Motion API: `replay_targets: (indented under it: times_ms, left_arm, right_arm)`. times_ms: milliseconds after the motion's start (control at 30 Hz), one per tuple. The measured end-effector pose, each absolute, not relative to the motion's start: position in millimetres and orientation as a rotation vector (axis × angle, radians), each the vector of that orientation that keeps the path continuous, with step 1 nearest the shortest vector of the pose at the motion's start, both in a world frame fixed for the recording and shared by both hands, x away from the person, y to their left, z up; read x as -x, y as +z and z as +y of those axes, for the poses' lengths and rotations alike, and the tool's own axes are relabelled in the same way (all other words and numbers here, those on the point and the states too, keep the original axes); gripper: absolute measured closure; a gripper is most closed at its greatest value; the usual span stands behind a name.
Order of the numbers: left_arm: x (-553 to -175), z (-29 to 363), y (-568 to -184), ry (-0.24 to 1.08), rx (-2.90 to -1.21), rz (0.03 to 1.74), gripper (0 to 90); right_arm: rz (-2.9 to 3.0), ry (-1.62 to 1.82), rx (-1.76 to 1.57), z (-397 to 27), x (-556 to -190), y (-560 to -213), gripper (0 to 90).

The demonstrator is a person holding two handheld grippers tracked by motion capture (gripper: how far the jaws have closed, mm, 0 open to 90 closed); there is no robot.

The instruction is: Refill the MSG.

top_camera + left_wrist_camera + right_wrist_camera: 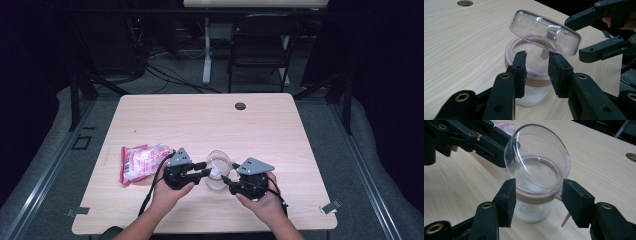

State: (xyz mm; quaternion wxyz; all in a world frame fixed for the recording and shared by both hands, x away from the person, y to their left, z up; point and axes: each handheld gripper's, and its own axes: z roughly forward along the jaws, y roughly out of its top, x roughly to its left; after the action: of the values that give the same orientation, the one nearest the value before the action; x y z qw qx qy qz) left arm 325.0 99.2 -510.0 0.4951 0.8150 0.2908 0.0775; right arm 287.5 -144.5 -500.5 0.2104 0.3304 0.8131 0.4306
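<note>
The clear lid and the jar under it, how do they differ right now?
The clear lid is tilted, propped over the opening, while the jar stands upright on the table. The lid is see-through plastic throughout; the jar has a tan collar at its mouth. The lid is shallow and empty; the jar is deeper, with white powder at the bottom. Both are round and transparent.
</note>
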Motion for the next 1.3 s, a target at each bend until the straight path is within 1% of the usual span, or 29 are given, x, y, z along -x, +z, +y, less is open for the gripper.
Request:
replay_targets:
  times_ms: [133, 233, 367, 533, 633, 1133, 1300]
  left_arm:
    - [-324.9, 99.5, -509.4, 0.198, -1.973, 0.708, 63.0]
    - [-324.7, 99.6, -509.3, 0.198, -1.961, 0.712, 62.0]
    - [-325.7, 99.7, -510.3, 0.211, -1.967, 0.712, 60.9]
    - [-328.4, 99.7, -514.7, 0.23, -1.983, 0.738, 58.3]
    - [-330.8, 99.9, -516.7, 0.22, -1.967, 0.758, 55.7]
    - [-335.1, 98.6, -518.9, 0.2, -1.95, 0.778, 57.5]
    - [-336.5, 95.8, -520.6, 0.194, -1.967, 0.775, 61.6]
  right_arm:
    - [2.261, 1.159, -0.89, -140.2, -288.1, -502.4, 44.1]
    - [2.257, 1.125, -0.886, -138.1, -288.3, -503.9, 43.9]
    - [2.256, 1.128, -0.897, -138.3, -289.3, -504.1, 46.6]
    - [2.255, 1.136, -0.901, -139.1, -289.1, -504.1, 47.1]
    - [2.257, 1.152, -0.906, -140.1, -289.6, -504.2, 47.2]
    - [2.231, 1.21, -0.939, -146.5, -288.4, -502.9, 51.1]
    - [2.218, 1.218, -0.944, -149.1, -286.8, -502.0, 52.6]
